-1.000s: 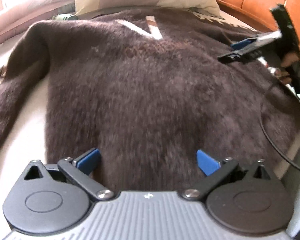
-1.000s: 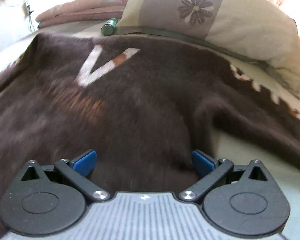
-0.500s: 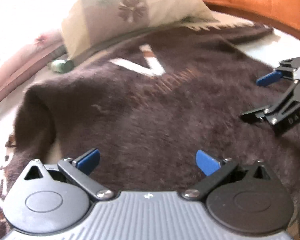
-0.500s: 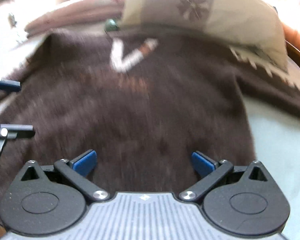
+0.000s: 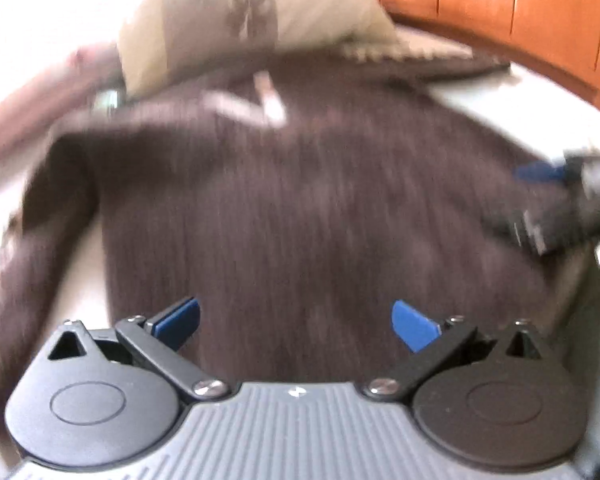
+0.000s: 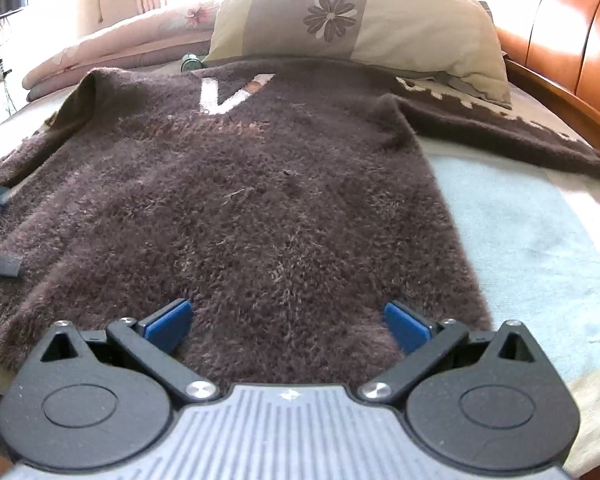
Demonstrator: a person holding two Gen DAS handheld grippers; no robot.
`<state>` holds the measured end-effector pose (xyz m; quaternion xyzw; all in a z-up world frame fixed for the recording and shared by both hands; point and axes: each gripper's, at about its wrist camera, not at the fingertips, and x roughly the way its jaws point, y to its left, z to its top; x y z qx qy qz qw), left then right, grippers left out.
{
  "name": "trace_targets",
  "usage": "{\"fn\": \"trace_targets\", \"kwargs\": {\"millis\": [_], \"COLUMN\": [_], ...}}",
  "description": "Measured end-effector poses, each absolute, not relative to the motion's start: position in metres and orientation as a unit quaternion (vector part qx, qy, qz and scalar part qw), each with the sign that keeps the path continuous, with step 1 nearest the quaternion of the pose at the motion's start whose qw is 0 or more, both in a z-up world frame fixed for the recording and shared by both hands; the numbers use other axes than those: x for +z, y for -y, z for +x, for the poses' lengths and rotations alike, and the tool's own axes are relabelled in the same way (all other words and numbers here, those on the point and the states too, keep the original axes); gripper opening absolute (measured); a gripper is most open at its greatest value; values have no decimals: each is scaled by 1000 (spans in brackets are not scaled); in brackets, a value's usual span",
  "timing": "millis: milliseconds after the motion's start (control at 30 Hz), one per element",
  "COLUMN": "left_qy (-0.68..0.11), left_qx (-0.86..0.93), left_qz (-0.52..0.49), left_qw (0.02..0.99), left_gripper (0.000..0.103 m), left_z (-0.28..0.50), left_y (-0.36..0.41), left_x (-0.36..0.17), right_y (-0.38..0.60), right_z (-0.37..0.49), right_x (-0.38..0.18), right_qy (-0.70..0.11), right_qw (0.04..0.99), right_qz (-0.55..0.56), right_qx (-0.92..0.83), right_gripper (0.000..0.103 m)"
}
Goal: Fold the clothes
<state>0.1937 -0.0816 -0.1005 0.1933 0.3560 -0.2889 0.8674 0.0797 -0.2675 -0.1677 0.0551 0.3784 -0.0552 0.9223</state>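
Right wrist: fuzzy brown sweater flat on bed; both tools, left & right, spread wide.

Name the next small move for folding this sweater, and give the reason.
Probably lower the right hand-held gripper onto the sweater's near hem and close on it. The sweater lies flat and unfolded on the bed, both sleeves spread out, and both the right and the left hand-held gripper hover open over the hem, holding nothing.

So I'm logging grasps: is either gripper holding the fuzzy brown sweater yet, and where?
Nothing is held. The left gripper and right gripper are both open above the fuzzy brown sweater's hem.
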Motion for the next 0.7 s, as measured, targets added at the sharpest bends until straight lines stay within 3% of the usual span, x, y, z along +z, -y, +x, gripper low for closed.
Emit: {"fn": "trace_targets", "kwargs": {"millis": [133, 300, 433, 700], "left_qy": [-313, -349, -382, -368], "left_qx": [-305, -322, -317, -295], "left_qz": [198, 229, 148, 116], "left_qw": [877, 850, 856, 874], "left_gripper": [102, 101, 102, 102], "left_z": [241, 259, 238, 222], "left_y": [133, 166, 121, 65], "left_x": [-96, -130, -140, -128], "right_y": [266, 266, 266, 263], "right_z": [78, 76, 76, 79], "right_x": [-169, -169, -169, -169], "right_qy": [-371, -368, -364, -367], "right_qw": [925, 926, 928, 926], "right_qz": [55, 55, 55, 55], "right_qx": [-59, -61, -61, -70], "right_gripper": [103, 103, 103, 103]}}
